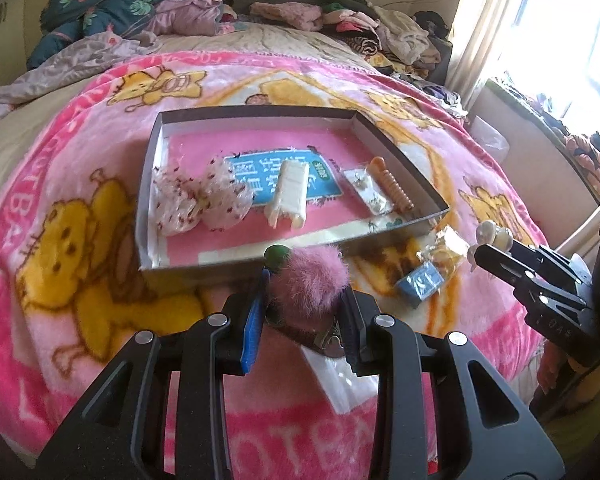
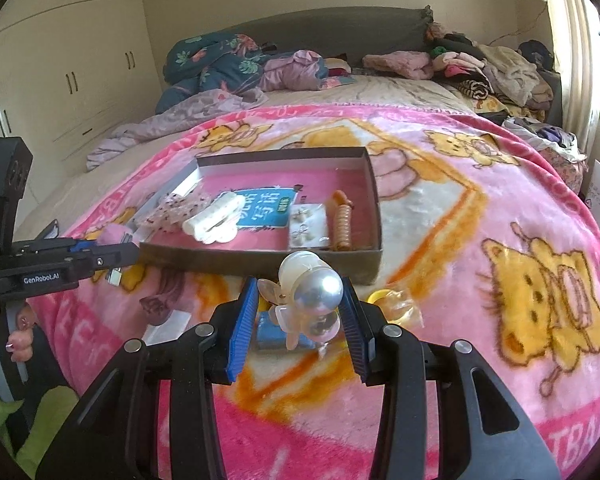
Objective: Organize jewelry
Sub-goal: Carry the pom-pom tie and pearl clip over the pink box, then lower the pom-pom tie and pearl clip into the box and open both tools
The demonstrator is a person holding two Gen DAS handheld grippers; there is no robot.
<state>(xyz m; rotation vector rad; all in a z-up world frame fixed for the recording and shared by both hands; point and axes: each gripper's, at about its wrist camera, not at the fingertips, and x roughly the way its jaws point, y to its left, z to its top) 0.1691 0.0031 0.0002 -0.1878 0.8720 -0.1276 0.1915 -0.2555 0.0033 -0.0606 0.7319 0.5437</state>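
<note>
Now my left gripper (image 1: 304,300) pinches the soft, light pompom (image 1: 308,284); my right gripper (image 2: 300,300) clamps the slippery pearl clip (image 2: 308,292), box (image 2: 260,260) near.

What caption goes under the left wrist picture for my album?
Left tongs hold a pink pompom before the box on the blanket.

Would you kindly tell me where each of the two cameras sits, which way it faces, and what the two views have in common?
Left wrist: sits behind the left gripper, faces across the pink blanket toward the open box; its fingers clamp a pink pompom accessory; the right gripper enters at right.
Right wrist: sits behind the right gripper, same facing; it holds a pearl bead accessory; the left gripper and the person's hand show at left.
Shared: box, blanket, cluttered bed, both grippers.
</note>
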